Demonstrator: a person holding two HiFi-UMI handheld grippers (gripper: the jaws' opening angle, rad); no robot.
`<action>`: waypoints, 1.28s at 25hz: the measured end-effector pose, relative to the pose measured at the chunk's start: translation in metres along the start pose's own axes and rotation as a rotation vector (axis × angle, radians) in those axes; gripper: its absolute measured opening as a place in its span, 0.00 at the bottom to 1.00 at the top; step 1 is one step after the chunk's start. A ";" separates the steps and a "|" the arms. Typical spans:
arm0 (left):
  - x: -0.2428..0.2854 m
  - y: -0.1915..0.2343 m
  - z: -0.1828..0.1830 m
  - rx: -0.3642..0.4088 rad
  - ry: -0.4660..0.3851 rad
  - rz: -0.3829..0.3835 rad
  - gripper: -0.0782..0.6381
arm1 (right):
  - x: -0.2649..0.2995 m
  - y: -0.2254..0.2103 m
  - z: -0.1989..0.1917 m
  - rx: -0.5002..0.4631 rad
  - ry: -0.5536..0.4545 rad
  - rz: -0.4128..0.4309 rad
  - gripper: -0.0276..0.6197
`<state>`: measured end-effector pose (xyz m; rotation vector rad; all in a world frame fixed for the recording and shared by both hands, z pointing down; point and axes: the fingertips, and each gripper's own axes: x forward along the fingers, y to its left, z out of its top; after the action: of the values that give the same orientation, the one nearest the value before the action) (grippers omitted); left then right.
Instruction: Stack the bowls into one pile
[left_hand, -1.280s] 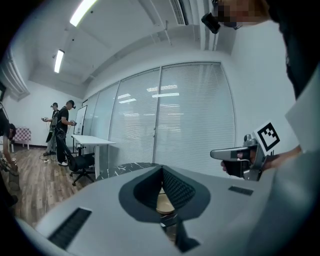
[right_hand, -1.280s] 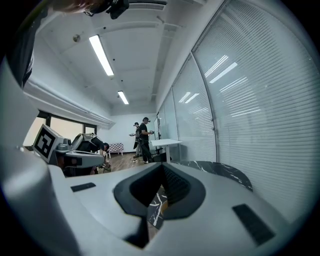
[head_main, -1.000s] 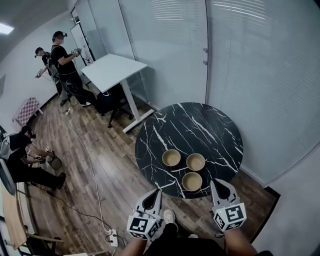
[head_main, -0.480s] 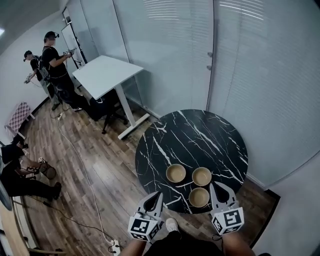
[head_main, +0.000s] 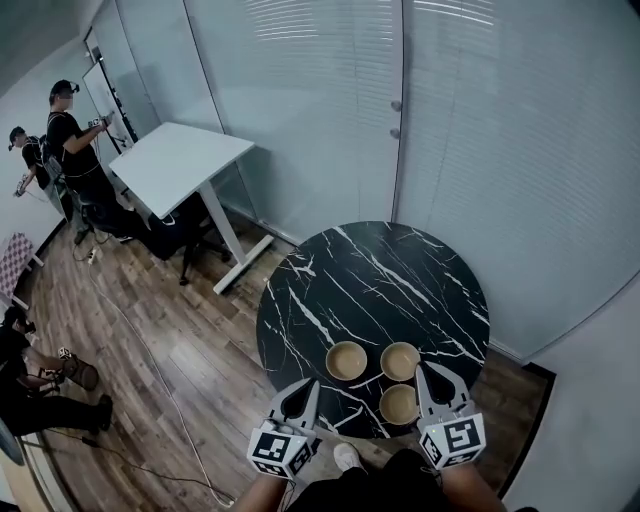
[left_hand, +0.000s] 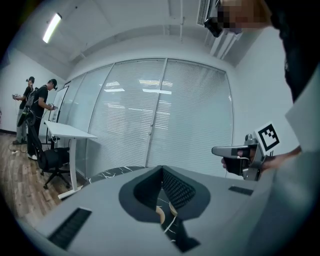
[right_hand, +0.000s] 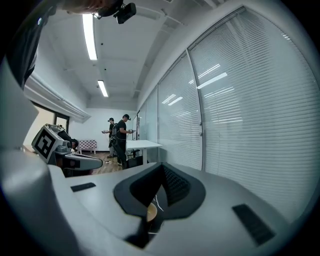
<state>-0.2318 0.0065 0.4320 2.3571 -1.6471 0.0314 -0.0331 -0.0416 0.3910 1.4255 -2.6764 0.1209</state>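
From the head view, three shallow round tan bowls (head_main: 346, 360) sat unstacked and close together near your edge of the round black white-veined marble table (head_main: 370, 280). Your left gripper (head_main: 308, 386) hung at the table's rim, and your right gripper (head_main: 428, 370) was just beside the nearest bowl.

In the left gripper view, its jaws were pressed together on nothing, with the bowls visible below them.

In the right gripper view, its jaws also met, empty, and one bowl showed beneath.
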 end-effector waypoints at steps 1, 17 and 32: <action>0.003 0.002 0.001 -0.002 -0.007 -0.006 0.13 | 0.002 -0.001 -0.001 -0.001 0.004 -0.006 0.06; 0.050 0.027 -0.053 0.008 0.141 0.022 0.13 | 0.038 -0.025 -0.055 -0.011 0.086 -0.011 0.06; 0.082 0.067 -0.128 -0.059 0.341 0.194 0.13 | 0.061 -0.036 -0.098 -0.044 0.192 0.125 0.06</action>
<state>-0.2476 -0.0617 0.5834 2.0058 -1.6690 0.3925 -0.0312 -0.0999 0.4968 1.1693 -2.5924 0.1973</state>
